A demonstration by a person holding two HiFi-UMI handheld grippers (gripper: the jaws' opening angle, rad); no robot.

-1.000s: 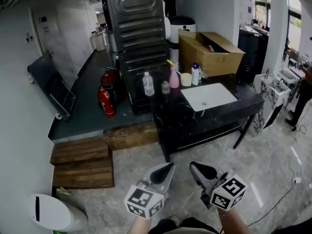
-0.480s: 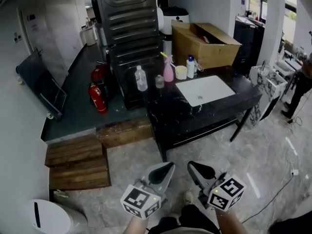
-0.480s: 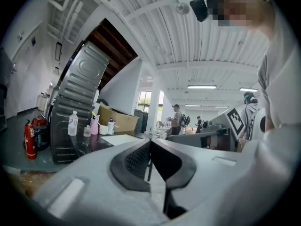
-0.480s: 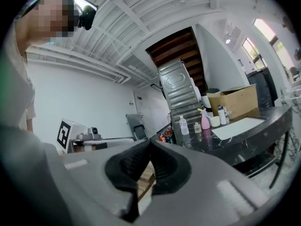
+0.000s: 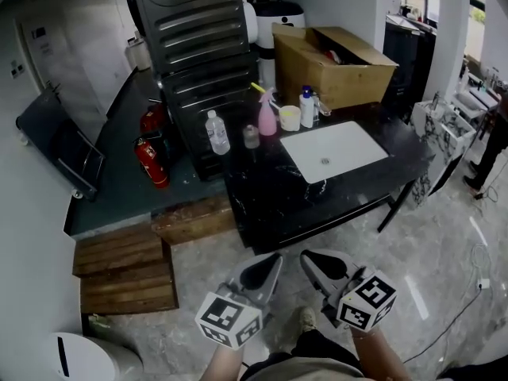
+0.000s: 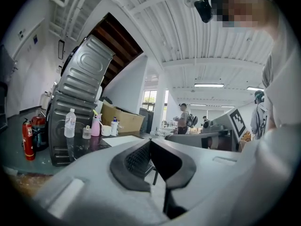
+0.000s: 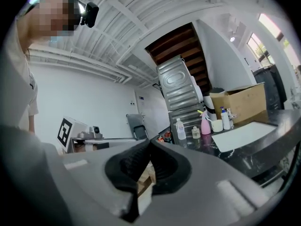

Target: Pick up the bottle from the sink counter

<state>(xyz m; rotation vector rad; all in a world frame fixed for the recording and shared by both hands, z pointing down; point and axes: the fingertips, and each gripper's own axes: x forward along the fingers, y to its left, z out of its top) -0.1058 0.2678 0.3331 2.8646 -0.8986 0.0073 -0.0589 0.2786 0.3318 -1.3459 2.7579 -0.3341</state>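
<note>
Bottle (image 5: 217,132), clear plastic, stands upright near the table's (image 5: 270,201) left rear edge, far from the closed, empty left claw (image 5: 275,260) and right claw (image 5: 305,258); likely light, smooth, squashy; best gripped gently around its middle.
</note>
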